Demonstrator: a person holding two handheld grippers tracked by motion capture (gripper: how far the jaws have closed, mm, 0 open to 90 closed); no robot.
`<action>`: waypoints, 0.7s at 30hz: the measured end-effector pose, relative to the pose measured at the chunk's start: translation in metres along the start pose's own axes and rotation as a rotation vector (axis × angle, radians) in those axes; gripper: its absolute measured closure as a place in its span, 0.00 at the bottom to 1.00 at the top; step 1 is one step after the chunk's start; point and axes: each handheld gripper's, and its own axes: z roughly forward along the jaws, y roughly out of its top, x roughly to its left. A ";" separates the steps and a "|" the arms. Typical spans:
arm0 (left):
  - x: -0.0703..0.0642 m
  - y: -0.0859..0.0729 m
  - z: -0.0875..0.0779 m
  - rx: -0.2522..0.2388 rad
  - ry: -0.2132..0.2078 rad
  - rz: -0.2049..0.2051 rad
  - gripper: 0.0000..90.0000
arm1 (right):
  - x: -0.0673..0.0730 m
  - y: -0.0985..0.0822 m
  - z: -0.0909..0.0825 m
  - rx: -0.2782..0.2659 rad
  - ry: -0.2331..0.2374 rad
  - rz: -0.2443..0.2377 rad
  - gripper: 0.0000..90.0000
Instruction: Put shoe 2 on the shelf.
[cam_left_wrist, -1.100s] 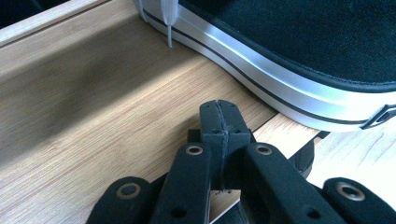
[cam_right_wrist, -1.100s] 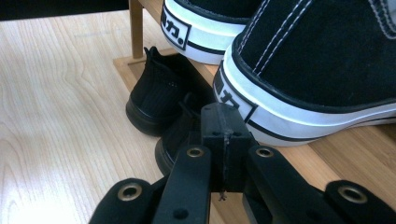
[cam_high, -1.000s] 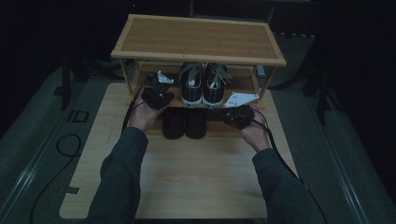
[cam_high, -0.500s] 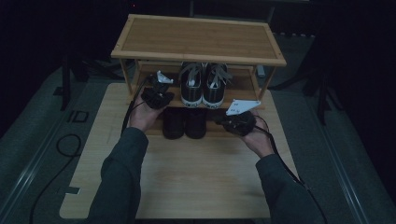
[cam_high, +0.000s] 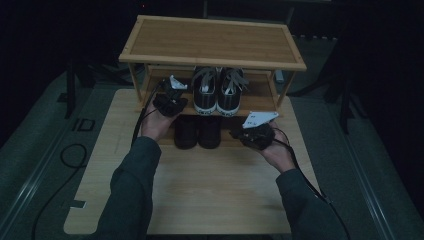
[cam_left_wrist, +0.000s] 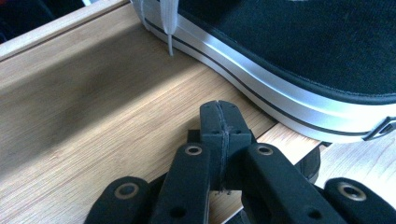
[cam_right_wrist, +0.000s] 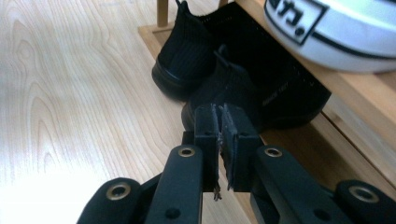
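Observation:
A pair of black-and-white sneakers (cam_high: 219, 92) stands on the middle shelf of a wooden shoe rack (cam_high: 210, 40). Below it stands a pair of black knit shoes (cam_high: 197, 132). My left gripper (cam_high: 172, 97) hovers at the shelf's left part, its jaws shut and empty (cam_left_wrist: 219, 116), just beside a sneaker's white sole (cam_left_wrist: 280, 93). My right gripper (cam_high: 240, 134) is low at the rack's right front and points at the black shoes (cam_right_wrist: 219, 79). Its jaws (cam_right_wrist: 219, 123) have just been opening and stand a thin crack apart with nothing between them.
The rack stands at the far end of a light wooden board (cam_high: 210, 190). A sneaker's white toe cap (cam_right_wrist: 336, 28) sits on the shelf edge above my right gripper. Cables trail from both grippers. Dark floor surrounds the board.
My right gripper has drawn back a little toward the person and its jaws have parted slightly. The left gripper has stayed where it was.

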 end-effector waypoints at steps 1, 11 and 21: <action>0.000 0.000 0.000 -0.002 0.000 -0.001 1.00 | 0.000 -0.002 0.000 0.006 -0.002 0.002 0.94; 0.005 -0.001 -0.008 -0.010 0.008 0.009 1.00 | -0.001 -0.015 0.002 0.032 -0.008 0.019 0.90; 0.005 -0.001 -0.016 -0.018 0.005 0.023 0.99 | 0.000 -0.019 0.002 0.041 -0.001 0.020 0.90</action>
